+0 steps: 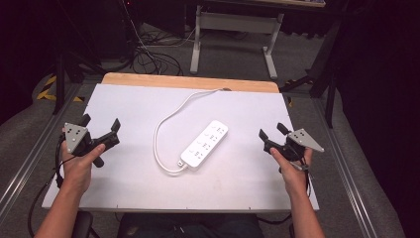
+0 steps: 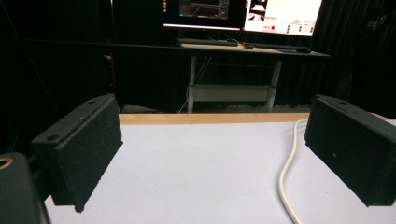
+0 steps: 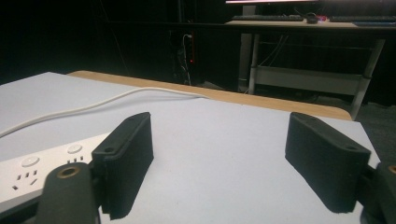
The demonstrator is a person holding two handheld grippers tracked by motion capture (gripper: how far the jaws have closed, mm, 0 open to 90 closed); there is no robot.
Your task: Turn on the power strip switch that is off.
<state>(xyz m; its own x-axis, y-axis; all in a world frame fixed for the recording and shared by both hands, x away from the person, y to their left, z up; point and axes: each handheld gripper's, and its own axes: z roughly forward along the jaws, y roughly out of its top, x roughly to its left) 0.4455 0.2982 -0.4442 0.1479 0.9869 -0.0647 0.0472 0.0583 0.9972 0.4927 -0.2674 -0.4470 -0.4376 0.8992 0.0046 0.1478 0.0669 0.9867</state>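
A: What is taking up the most room down there?

B: The white table [image 1: 133,173] is lying under both grippers, with a strip of bare wood showing along its far edge. Beyond that edge, a desk with monitors [image 2: 243,44] is standing in the dark room, straight ahead of the left gripper.

A: And the thing nearest the hands?

B: A white power strip [image 1: 204,144] is lying flat on the table between the two grippers, well apart from each. It is sitting aslant, off to the right of the left gripper and off to the left of the right one. In the right gripper view its socket face is showing just past that gripper's left-hand jaw.

A: Where is its cable going?

B: The white cable [image 1: 166,124] is leaving the end of the strip nearer the person, looping back on the left gripper's side and running away to the table's far edge. In the left gripper view it is passing just inside the right-hand jaw.

A: How are the grippers sitting?

B: The left gripper [image 1: 101,130] is being held near the table's left edge, its jaws spread wide with nothing between them. The right gripper [image 1: 271,135] is being held near the right edge, jaws likewise standing apart over bare table, gripping nothing.
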